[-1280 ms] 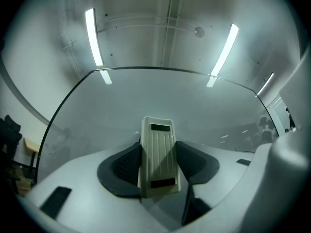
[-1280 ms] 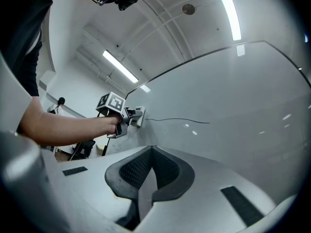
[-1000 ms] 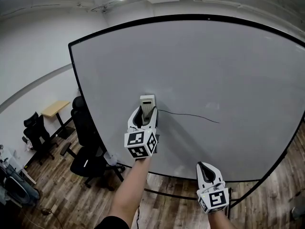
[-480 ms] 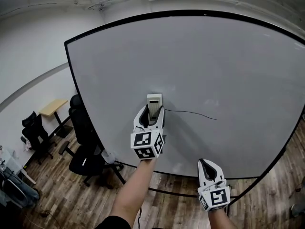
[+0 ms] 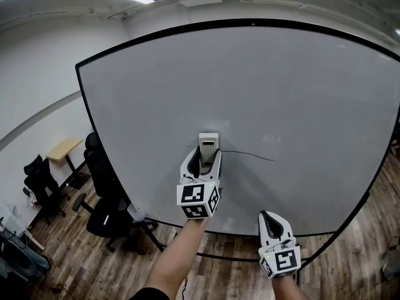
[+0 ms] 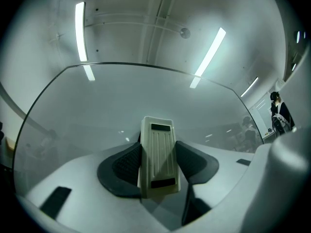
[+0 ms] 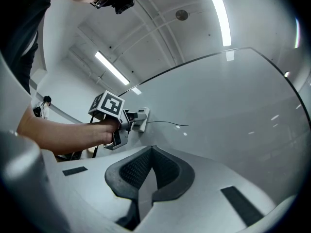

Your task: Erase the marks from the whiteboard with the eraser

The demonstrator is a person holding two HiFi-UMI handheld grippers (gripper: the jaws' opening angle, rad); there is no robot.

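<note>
With my left tool [image 5: 205,161] clamped on the eraser [image 5: 209,144] at the left end of the whiteboard's [image 5: 281,92] thin black line [image 5: 250,155], I should press its pad flat and sweep right along that line, while my right tool [image 5: 273,225] hangs closed and empty below it.

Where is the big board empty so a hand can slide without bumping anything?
The big black-framed whiteboard is bare above the pale rectangular eraser up to its top edge, and right of the thin black line. It is crowded low in the middle, where the left gripper holds the eraser beside that line.
</note>
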